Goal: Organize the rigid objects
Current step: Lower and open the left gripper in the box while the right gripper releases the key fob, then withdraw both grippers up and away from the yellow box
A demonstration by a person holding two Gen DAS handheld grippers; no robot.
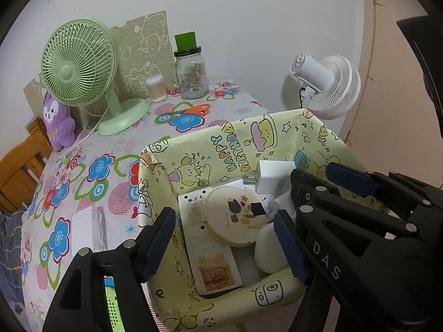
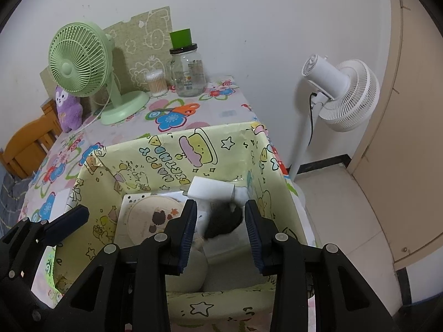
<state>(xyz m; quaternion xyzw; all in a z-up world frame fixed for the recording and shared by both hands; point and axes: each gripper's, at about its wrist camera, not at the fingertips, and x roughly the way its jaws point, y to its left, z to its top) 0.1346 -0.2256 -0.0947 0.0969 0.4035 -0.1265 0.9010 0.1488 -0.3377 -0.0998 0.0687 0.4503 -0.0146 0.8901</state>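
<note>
A yellow cartoon-print box (image 1: 243, 135) (image 2: 171, 152) stands on the table's near right corner. It holds a round cream case (image 1: 235, 215) (image 2: 149, 215), a white card (image 1: 210, 262), a white charger (image 1: 274, 177) (image 2: 210, 188) and a cream oval object (image 1: 270, 251) (image 2: 191, 271). A blurred black object (image 2: 224, 221) is in mid-air inside the box, between my right gripper's fingers. My right gripper (image 2: 221, 233) is open over the box's right side. My left gripper (image 1: 224, 244) is open over the box's near edge; the right gripper (image 1: 313, 202) shows beside it.
On the floral tablecloth (image 1: 83, 188) stand a green desk fan (image 1: 80, 66), a purple plush (image 1: 56, 121), a glass jar (image 1: 192, 74) with a green cup on it, a cotton-swab tub (image 1: 156, 88) and orange scissors (image 1: 191, 110). A white floor fan (image 2: 340, 94) stands right of the table. A wooden chair (image 1: 19, 166) is at left.
</note>
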